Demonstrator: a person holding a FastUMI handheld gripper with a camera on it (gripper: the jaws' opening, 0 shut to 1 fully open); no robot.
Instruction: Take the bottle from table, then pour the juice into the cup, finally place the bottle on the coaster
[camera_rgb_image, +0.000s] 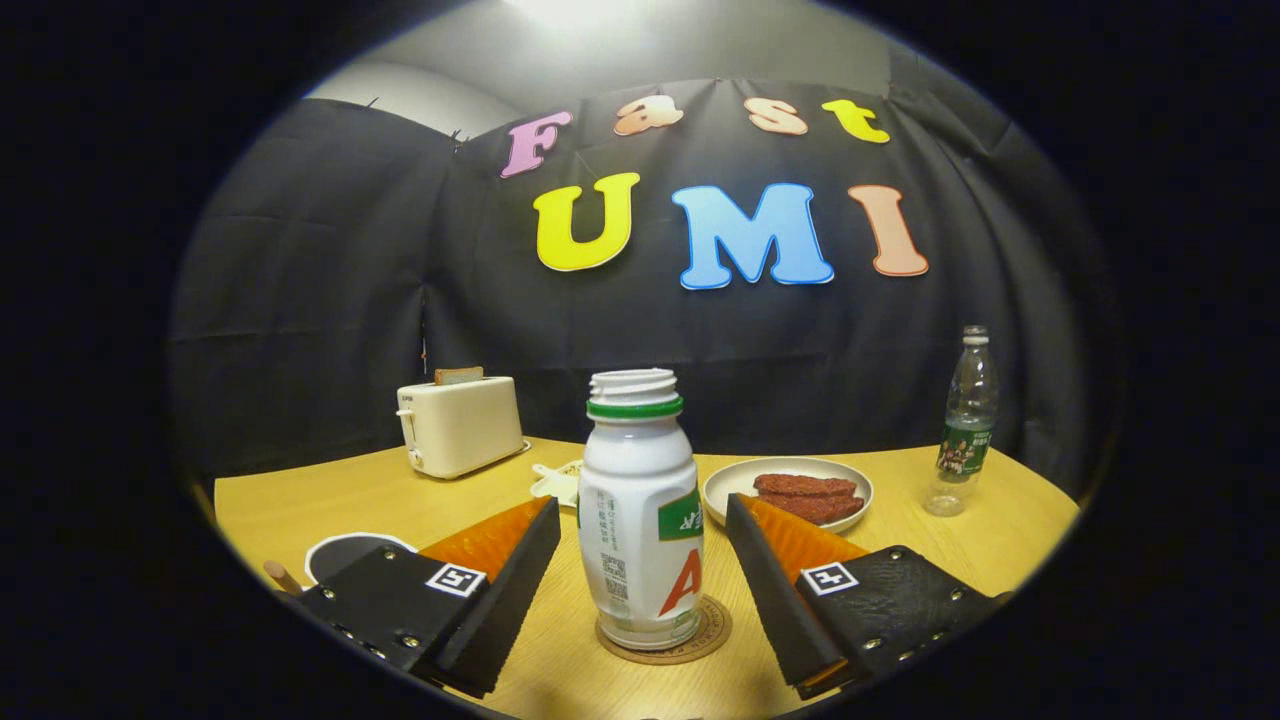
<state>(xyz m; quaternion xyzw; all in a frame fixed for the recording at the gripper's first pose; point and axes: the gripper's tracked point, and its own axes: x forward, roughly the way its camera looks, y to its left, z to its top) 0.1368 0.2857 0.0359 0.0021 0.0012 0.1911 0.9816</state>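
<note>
Gripper view: your hand-held gripper (640, 590) stands wide open, its fingers flanking one white bottle (641, 515) without touching it. The bottle stands upright on one round coaster (700, 630) on the worktop (370, 490), so placement looks done. Beyond: one toaster (460, 424), one plate (785, 475), one clear bottle (965, 420).

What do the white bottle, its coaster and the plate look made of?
White bottle: opaque plastic, slight sheen, ribbed threaded neck. Coaster: probably cork or wood, matte brown, printed ring. Plate: likely glazed ceramic, cream, smooth rim. Gripper open, fingers either side of the bottle, not touching.
</note>
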